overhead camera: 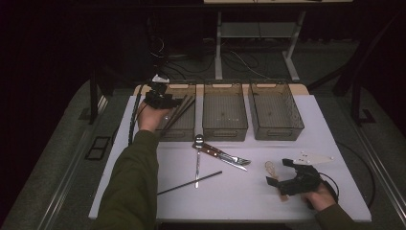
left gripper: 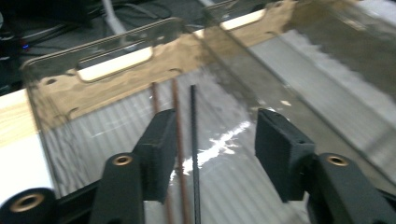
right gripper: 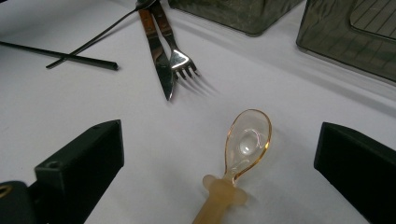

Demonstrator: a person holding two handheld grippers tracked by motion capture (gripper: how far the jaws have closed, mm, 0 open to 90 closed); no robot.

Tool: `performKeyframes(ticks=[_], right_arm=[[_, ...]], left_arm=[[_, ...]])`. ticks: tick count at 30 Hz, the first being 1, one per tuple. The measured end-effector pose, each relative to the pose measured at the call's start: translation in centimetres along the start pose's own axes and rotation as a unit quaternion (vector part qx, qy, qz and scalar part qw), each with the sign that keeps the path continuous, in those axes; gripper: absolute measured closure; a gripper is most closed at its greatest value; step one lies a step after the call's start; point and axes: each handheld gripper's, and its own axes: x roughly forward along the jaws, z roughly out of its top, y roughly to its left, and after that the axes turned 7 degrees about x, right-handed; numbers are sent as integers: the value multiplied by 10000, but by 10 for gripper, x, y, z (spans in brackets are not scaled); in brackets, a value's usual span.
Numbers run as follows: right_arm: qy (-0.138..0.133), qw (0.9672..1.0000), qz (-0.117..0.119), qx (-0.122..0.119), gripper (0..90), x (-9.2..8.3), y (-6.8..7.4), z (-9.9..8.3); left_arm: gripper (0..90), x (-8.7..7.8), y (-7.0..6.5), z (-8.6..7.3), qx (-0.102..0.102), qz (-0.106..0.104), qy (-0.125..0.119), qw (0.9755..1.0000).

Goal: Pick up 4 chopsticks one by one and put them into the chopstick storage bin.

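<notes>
Three clear bins stand in a row on the surface (overhead camera: 311, 124). The left bin (overhead camera: 184, 127) holds several thin chopsticks (left gripper: 194, 140), which lie along its floor and lean over its near rim. The left hand-held gripper (left gripper: 212, 149) is over this bin with its jaws apart, and a black chopstick lies loose between them. Right of the left bin, the middle bin (overhead camera: 225, 127) and right bin (overhead camera: 277, 129) look empty. The right hand-held gripper (right gripper: 219, 154) stands open around an amber spoon (right gripper: 245, 144), well in front of the left bin.
</notes>
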Motion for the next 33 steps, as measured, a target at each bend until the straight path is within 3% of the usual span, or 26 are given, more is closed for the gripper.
performKeyframes(ticks=[7, 16, 20, 33], right_arm=[[-19, 10000, -28, 21, 13, -1, 0, 0], [-17, 10000, -46, -25, 13, -1, 0, 0], [-1, 10000, -43, -26, 13, 0, 1, 0], [-2, 10000, -56, -25, 13, -1, 2, 0]], left_arm=[[379, -23, -20, -6, 222, -323, -158, 9991], [309, -45, -50, -26, 637, -613, -224, 9958], [272, -51, -68, -43, 706, -818, -292, 9937], [214, -67, -100, -79, 820, -1076, -355, 9902]])
